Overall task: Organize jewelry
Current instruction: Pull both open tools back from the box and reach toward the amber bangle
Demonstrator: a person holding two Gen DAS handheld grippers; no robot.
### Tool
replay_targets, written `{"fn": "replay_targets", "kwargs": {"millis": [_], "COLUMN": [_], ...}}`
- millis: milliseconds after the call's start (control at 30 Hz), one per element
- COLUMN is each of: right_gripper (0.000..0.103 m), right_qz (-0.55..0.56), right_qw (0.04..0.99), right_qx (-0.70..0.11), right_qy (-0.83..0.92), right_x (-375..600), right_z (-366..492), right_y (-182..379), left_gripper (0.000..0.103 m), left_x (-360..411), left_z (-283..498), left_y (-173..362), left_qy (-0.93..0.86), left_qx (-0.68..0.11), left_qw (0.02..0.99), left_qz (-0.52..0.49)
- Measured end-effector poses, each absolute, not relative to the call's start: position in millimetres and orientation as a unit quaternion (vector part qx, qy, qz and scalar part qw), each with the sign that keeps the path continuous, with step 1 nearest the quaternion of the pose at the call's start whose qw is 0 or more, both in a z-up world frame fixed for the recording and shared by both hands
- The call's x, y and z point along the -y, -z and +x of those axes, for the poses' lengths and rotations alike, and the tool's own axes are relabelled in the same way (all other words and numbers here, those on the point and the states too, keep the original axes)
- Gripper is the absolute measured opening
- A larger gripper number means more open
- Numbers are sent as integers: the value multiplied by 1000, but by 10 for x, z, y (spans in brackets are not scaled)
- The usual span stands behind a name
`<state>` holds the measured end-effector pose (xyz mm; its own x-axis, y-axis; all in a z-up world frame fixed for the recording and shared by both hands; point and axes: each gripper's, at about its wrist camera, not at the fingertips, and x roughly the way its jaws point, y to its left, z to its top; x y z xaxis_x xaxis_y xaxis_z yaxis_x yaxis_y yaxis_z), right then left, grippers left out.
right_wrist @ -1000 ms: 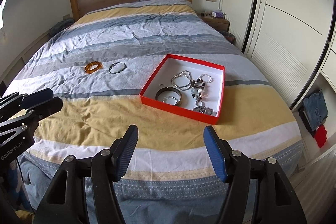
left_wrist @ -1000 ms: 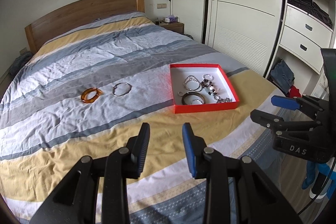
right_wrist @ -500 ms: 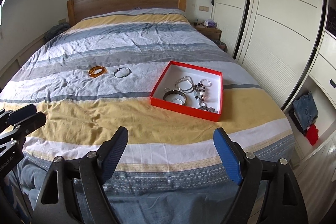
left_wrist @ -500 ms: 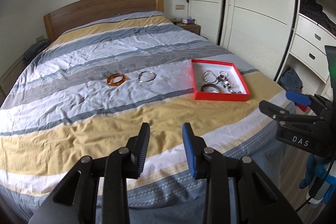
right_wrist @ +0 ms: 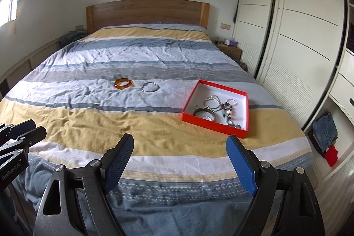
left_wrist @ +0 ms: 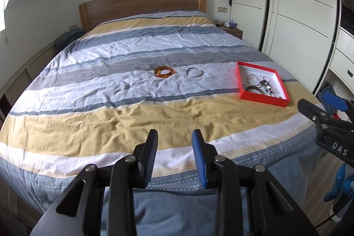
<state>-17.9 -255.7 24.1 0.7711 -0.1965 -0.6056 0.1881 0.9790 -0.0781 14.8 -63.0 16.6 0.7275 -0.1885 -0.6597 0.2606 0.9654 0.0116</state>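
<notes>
Jewelry is split between the red box (right_wrist: 221, 125) near the bed's (right_wrist: 110, 125) right edge and two bangles, amber bangle (right_wrist: 124, 83) and silver bangle (right_wrist: 150, 87), mid-bed; with left gripper (left_wrist: 174, 143) half-open and right gripper (right_wrist: 179, 147) wide, both empty, thin rings could slip or sink into the soft cover when pinched.

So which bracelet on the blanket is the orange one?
The amber bangle, left of the thin silver bangle, farther from the red box.

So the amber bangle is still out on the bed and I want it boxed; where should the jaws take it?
The amber bangle lies flat on the bedspread, apart from the silver bracelet. Probably best to come from above and pinch across one side of the band, one jaw inside the ring, one outside. The far left side keeps clear of the bracelet.
</notes>
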Motion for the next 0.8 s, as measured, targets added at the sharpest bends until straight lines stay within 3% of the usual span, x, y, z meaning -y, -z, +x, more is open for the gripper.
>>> {"fn": "replay_targets", "kwargs": {"millis": [800], "right_gripper": [88], "right_qz": [-78], "right_qw": [950], "right_qx": [-301], "right_qy": [11], "right_x": [1837], "right_z": [193], "right_y": [-408], "left_gripper": [30], "left_x": [-111], "left_z": [602], "left_y": [-28], "left_qy": [32], "left_qx": [-399], "left_qw": [916], "left_qz": [-22]}}
